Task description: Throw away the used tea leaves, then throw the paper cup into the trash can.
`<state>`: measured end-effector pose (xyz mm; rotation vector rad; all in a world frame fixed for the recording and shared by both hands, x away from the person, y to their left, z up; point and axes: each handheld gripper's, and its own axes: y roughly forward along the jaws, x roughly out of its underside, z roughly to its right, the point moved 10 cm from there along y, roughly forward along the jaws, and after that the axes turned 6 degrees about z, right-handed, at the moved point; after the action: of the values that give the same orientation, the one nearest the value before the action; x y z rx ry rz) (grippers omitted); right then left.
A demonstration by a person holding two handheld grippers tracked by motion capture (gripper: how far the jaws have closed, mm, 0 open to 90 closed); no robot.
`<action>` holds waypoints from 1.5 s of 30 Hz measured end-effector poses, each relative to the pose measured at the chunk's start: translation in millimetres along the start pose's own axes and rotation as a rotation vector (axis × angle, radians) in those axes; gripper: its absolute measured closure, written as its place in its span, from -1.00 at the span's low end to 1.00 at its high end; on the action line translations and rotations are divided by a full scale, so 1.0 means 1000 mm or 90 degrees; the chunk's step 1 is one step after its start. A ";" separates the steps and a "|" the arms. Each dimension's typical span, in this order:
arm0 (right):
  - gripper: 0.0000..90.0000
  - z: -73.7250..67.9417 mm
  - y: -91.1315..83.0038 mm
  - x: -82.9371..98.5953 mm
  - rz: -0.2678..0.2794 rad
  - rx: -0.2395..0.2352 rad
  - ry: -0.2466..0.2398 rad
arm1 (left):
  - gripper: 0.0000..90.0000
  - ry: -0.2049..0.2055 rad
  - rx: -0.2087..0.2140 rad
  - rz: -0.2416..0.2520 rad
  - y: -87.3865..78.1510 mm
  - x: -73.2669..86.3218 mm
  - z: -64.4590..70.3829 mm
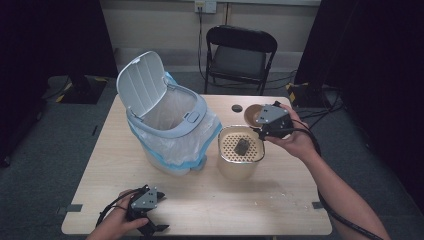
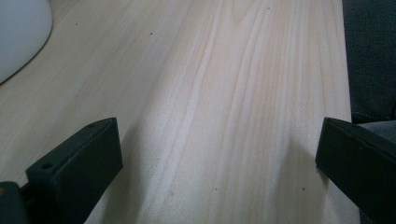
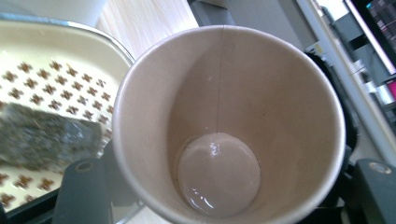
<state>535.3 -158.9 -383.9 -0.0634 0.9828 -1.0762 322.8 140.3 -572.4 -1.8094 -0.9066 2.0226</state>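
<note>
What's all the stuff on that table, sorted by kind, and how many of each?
Lidded bins: 1, the white bin with its lid up and a bag inside.
Strainer containers: 1, the cream container.
Tea bags: 1, the tea bag on the strainer.
Paper cups: 1, the paper cup between the right gripper's jaws.
Total: 4

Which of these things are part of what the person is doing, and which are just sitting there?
In use:
- paper cup, held in the right claw, tilted beside the strainer
- cream strainer pot with a dark lump on its sieve
- lined white bin, lid open

Lying about:
- left claw, open over bare table
- black chair
- small dark disc
</note>
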 end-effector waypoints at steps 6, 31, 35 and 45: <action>-0.34 -0.001 0.001 0.001 0.011 -0.039 0.093 | -1.00 0.001 -0.001 0.001 0.000 0.000 0.000; -0.35 -0.001 0.003 -0.007 0.030 -0.091 0.208 | -1.00 0.001 -0.001 0.001 0.000 0.000 0.000; -0.35 0.000 0.004 -0.012 0.037 -0.097 0.218 | -1.00 0.001 -0.001 0.001 0.000 0.000 0.000; -0.35 0.006 0.003 -0.026 0.049 -0.111 0.254 | -1.00 0.003 -0.003 0.001 0.000 0.000 -0.001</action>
<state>538.4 -140.5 -365.0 0.0503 1.4266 -0.9478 323.5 140.3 -572.3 -1.8167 -0.9087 2.0192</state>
